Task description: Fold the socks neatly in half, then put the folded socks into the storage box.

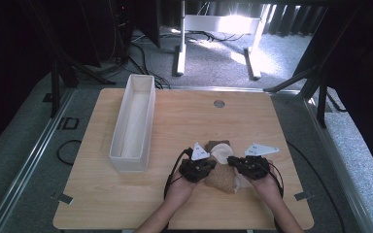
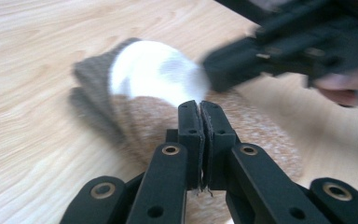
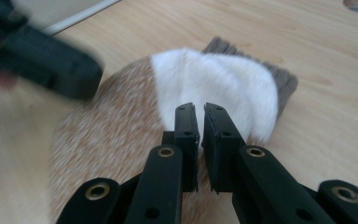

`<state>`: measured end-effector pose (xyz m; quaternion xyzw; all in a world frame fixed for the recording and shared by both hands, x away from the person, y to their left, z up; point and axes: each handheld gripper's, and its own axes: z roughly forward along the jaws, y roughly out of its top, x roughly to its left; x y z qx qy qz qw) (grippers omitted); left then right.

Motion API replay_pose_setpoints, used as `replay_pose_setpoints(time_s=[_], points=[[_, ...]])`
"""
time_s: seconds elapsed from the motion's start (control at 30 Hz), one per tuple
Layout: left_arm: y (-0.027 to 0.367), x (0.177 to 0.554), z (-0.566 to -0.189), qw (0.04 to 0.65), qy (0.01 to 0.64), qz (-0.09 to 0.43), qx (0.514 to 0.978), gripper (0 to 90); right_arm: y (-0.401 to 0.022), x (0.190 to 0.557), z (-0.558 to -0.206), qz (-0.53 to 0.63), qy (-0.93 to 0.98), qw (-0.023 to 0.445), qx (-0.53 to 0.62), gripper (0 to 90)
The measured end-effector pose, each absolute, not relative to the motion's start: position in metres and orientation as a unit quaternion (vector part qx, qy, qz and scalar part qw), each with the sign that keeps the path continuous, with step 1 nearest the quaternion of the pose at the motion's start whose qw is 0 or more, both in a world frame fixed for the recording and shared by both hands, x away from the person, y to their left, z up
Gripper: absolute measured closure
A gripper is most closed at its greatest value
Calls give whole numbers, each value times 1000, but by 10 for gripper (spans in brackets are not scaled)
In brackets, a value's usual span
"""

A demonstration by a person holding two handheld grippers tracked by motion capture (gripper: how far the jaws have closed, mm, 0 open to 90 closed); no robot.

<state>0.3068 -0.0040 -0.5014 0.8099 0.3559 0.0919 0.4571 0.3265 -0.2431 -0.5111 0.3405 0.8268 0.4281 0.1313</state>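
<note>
A sock [image 1: 223,174] lies folded on the wooden table [image 1: 126,194] near its front edge: speckled tan body, white patch, grey-brown cuff. My left gripper [image 1: 211,168] rests against its left side and my right gripper [image 1: 231,160] against its right, their tips close together over it. In the left gripper view the left gripper [image 2: 200,106] is shut above the sock [image 2: 154,74], with no fabric visible between the pads; the right gripper [image 2: 209,72] is a blur just beyond. In the right gripper view the right gripper [image 3: 201,109] shows a narrow empty gap over the sock [image 3: 214,79].
A long white open box [image 1: 135,121] stands lengthwise on the left half of the table. A round grey grommet [image 1: 219,103] sits near the far edge. Beyond the table are a white stand's legs and cables on carpet.
</note>
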Motion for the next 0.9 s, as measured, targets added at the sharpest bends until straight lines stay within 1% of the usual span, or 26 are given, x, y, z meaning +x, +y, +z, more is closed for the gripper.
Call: replay_pose_setpoints(time_s=[0.17,0.27,0.33,0.37,0.43,0.47,0.57,0.63,0.7,0.9], points=[[-2,307,-508,448,364,86,812,860,-242,320,-524,405,841,134,334,823],[-2,307,-512,448,369,84,810,810,-242,322,-529,413,835,124,341,810],[-2,309,-513,446,374,80,809,719,-242,322,-529,413,835,127,340,797],[-3,309,-514,441,376,83,811,696,-241,322,-529,412,836,128,340,797],[-3,312,-516,440,380,71,810,575,-241,322,-528,411,837,129,338,794],[-4,314,-518,438,380,67,812,551,-241,322,-528,411,836,129,339,791],[-7,320,-522,419,393,70,815,389,-241,322,-529,411,836,129,339,787],[-8,325,-524,414,400,67,815,329,-242,322,-529,412,836,129,340,787],[-8,331,-527,410,405,60,815,296,-242,322,-529,411,836,129,339,789],[-14,341,-535,402,407,45,819,294,-242,322,-530,407,840,130,336,798]])
